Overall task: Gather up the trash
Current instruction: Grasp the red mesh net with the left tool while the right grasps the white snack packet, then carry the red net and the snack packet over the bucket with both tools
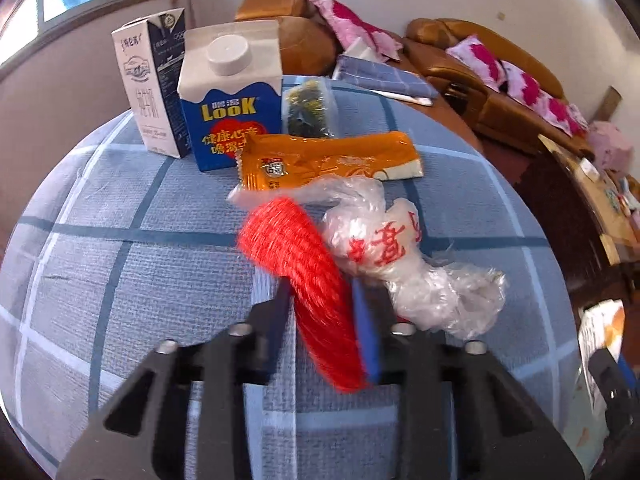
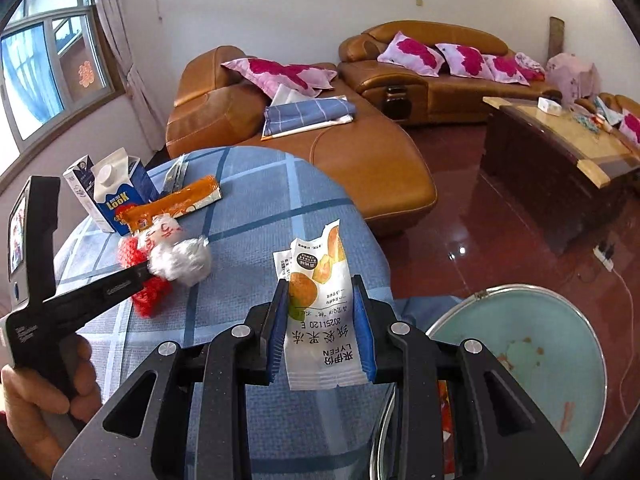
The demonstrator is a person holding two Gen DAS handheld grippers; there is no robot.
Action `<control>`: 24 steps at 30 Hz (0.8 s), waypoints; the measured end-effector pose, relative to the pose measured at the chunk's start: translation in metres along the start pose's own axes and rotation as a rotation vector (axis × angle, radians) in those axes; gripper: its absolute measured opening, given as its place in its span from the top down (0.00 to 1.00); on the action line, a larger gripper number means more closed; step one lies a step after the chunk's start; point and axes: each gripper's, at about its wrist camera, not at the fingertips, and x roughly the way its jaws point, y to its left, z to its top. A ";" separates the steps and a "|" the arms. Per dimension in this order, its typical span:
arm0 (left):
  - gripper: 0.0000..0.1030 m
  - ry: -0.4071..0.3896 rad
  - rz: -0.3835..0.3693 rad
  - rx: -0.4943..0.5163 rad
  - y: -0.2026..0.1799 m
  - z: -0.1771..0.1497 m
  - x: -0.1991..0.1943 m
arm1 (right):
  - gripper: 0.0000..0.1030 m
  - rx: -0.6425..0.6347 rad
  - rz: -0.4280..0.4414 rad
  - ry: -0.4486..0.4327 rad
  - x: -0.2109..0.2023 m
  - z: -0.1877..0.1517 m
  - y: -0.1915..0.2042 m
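Observation:
My left gripper (image 1: 322, 292) is shut on a red foam net (image 1: 304, 264) lying on the blue checked tablecloth (image 1: 120, 240). A crumpled clear plastic bag (image 1: 404, 264) with red print touches the net on its right. In the right wrist view the left gripper (image 2: 146, 276), held by a hand, reaches in from the left onto the red net (image 2: 148, 300). My right gripper (image 2: 320, 284) is shut on a white snack wrapper (image 2: 320, 320) with fruit pictures, held upright above the table's near edge.
Behind the net lie an orange wrapper (image 1: 332, 160) and a clear packet (image 1: 310, 108), with a blue carton (image 1: 236, 120) and a white carton (image 1: 148, 80) standing. A teal bin (image 2: 560, 320) stands on the floor at lower right. Brown sofas (image 2: 360, 168) and a coffee table (image 2: 560, 148) lie beyond.

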 end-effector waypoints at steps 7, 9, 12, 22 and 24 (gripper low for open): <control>0.78 -0.012 -0.058 0.012 0.027 -0.021 -0.033 | 0.70 0.002 0.009 -0.013 -0.012 -0.006 0.007; 0.78 -0.014 -0.062 0.012 0.038 -0.028 -0.044 | 0.70 -0.001 0.011 -0.017 -0.016 -0.009 0.011; 0.78 -0.018 -0.040 0.005 0.051 -0.036 -0.058 | 0.70 -0.011 0.015 -0.029 -0.024 -0.013 0.018; 0.78 -0.050 0.025 0.053 0.061 -0.063 -0.093 | 0.70 -0.045 0.024 -0.038 -0.048 -0.033 0.036; 0.78 -0.054 0.028 0.064 0.059 -0.067 -0.096 | 0.70 -0.051 0.025 -0.042 -0.054 -0.037 0.038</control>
